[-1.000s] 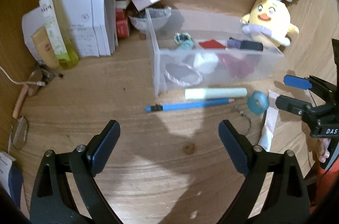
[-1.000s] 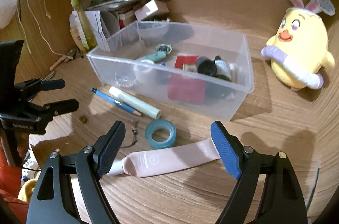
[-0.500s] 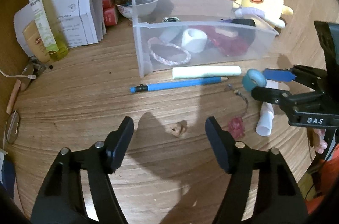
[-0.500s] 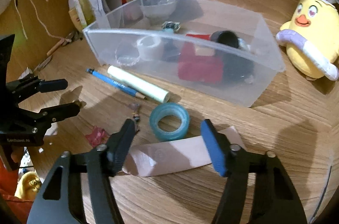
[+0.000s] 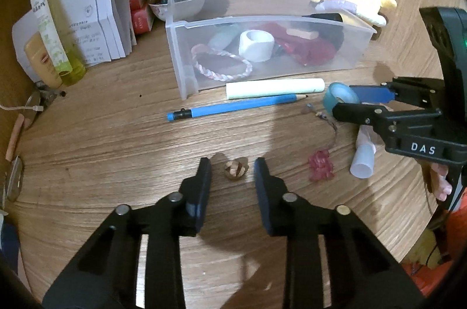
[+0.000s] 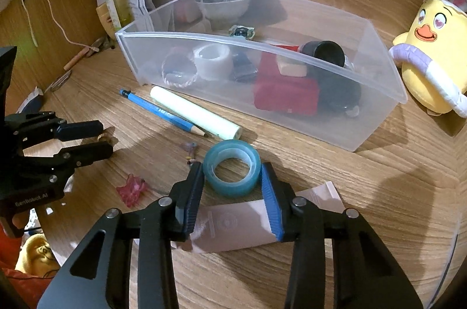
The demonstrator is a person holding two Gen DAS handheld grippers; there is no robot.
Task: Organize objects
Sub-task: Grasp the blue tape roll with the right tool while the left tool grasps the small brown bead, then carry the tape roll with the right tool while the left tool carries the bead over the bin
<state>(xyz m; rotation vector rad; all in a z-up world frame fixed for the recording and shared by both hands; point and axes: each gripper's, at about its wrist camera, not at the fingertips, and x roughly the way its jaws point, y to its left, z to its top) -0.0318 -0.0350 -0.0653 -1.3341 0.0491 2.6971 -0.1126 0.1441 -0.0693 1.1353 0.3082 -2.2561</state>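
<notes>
Bin (image 6: 379, 116) partly filled; pencil (image 5: 233, 106), tube (image 5: 274, 88), pink charm (image 5: 320, 169) remain outside. Right tongs (image 6: 232, 177) closing around tape roll (image 6: 232, 167); left tongs (image 5: 232, 173) closing around small knot (image 5: 235, 169).

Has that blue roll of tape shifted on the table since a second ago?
Cannot tell for sure. The blue tape roll lies just as far from the green tube and clear bin; only the camera came nearer. The right gripper is closing around it.

White letters "DAS" stand on the right gripper (image 5: 362, 104) body at right; faint "Genrobot.AI" marks the left gripper (image 6: 99, 138) body at left.
</notes>
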